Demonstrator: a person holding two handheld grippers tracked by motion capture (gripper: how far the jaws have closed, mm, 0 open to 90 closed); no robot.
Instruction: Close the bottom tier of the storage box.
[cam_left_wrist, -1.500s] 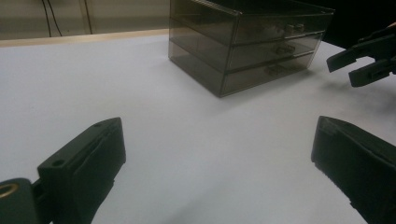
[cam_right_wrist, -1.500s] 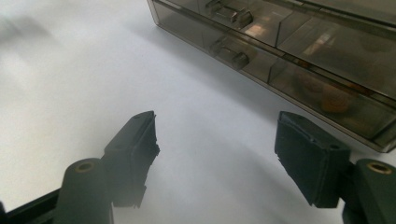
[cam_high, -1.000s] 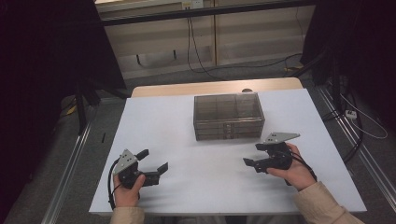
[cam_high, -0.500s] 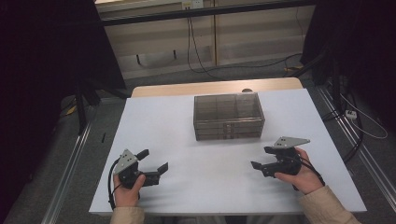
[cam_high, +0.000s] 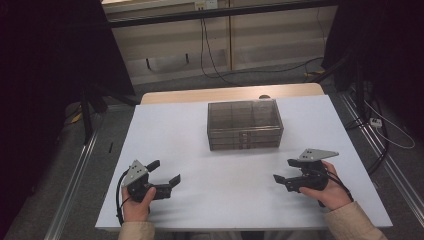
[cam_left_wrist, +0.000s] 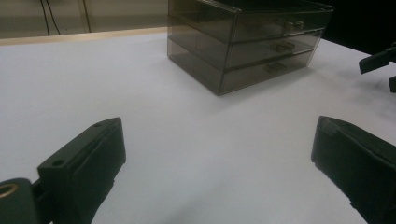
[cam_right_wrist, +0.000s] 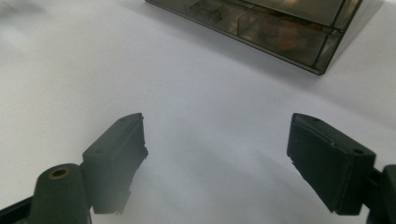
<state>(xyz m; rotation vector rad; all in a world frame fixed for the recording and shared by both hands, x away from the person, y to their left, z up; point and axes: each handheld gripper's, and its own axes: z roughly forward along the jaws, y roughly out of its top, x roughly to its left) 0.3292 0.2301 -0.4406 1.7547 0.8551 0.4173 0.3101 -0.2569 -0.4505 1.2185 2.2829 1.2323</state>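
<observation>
Both jaws gape empty: left hand-held gripper, right hand-held gripper. The smoky drawer box hides its blurred contents.

Dim, slightly grainy pictures. The white rectangular table top is the brightest area, evenly lit from above; the surroundings fall into near black. The smoky transparent plastic drawer box casts a soft shadow toward the viewer. In both gripper views the near black jaws are blurred.
</observation>
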